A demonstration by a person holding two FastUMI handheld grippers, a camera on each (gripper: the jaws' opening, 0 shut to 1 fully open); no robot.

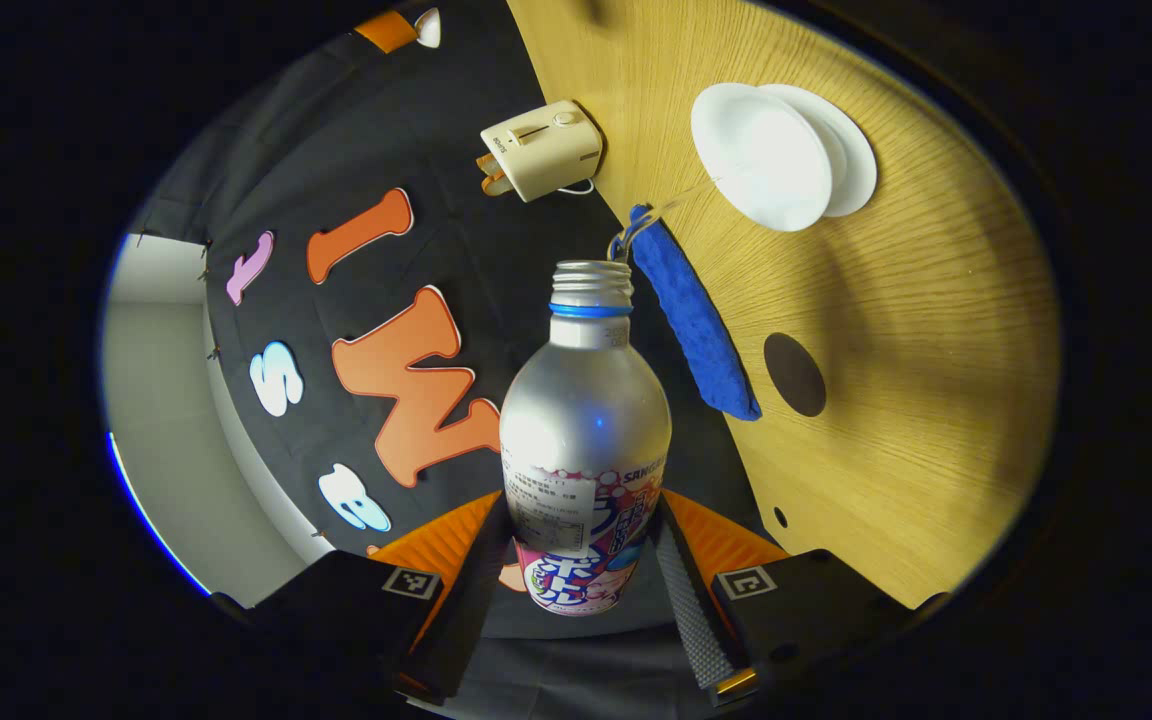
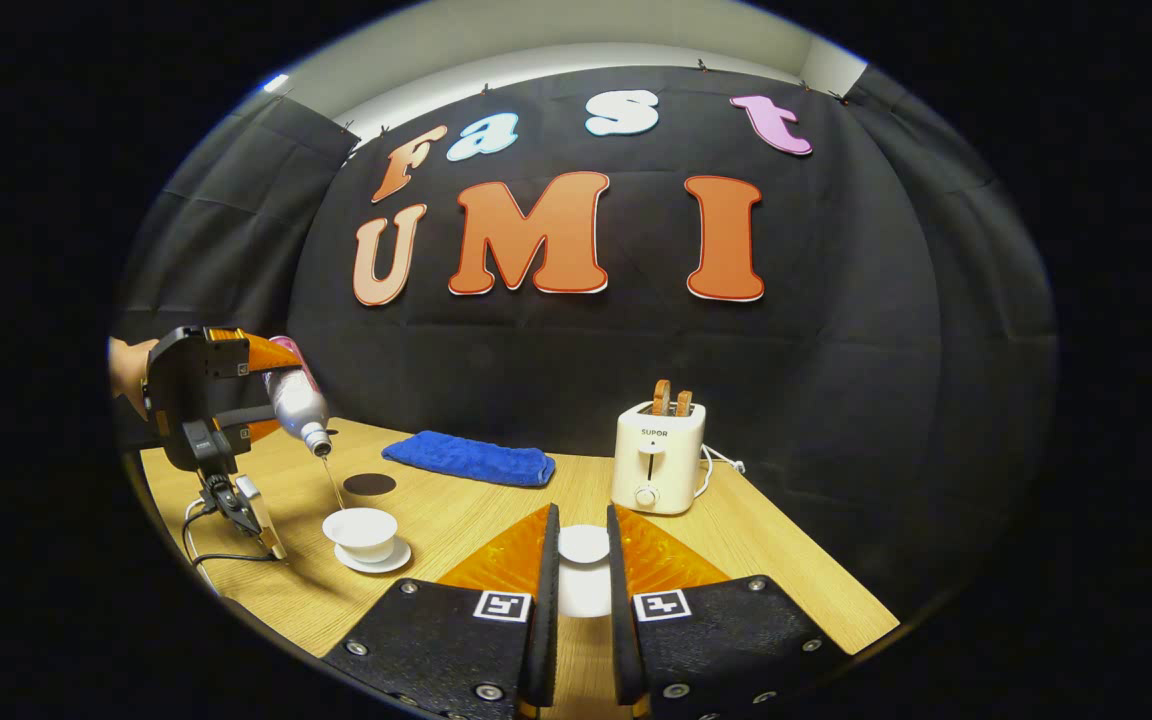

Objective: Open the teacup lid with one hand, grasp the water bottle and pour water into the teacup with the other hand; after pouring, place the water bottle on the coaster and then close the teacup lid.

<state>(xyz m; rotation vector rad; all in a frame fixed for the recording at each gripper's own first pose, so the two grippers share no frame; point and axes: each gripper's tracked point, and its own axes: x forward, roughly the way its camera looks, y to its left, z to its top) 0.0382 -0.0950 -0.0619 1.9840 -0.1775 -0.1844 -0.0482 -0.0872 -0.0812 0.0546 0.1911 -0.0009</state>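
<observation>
Water bottle (image 1: 584, 440) sits clamped between the 2 fingers of the left gripper (image 1: 584, 560), 1 finger pressing each side of its labelled lower body. In the left gripper view the bottle is tipped over, its open neck pointing away from the gripper, and a thin stream of water runs from the mouth toward the teacup (image 1: 761, 155) on its saucer (image 1: 851, 150), ahead and to the right. A blue cloth (image 1: 696, 320) lies just right of the bottle's neck, with the dark round coaster (image 1: 794, 374) right of that on the wooden table (image 1: 936, 400). A toaster (image 1: 541, 148) stands beyond the bottle's mouth.

In the right gripper view, a hand (image 2: 126, 375) at far left holds that left gripper, the bottle tilted mouth-down above the open teacup. Right of the cup lie the coaster and the cloth. The right gripper (image 2: 583, 570) has its fingers closed narrowly on the white teacup lid (image 2: 584, 545), held above the table, the toaster beyond on the right.
</observation>
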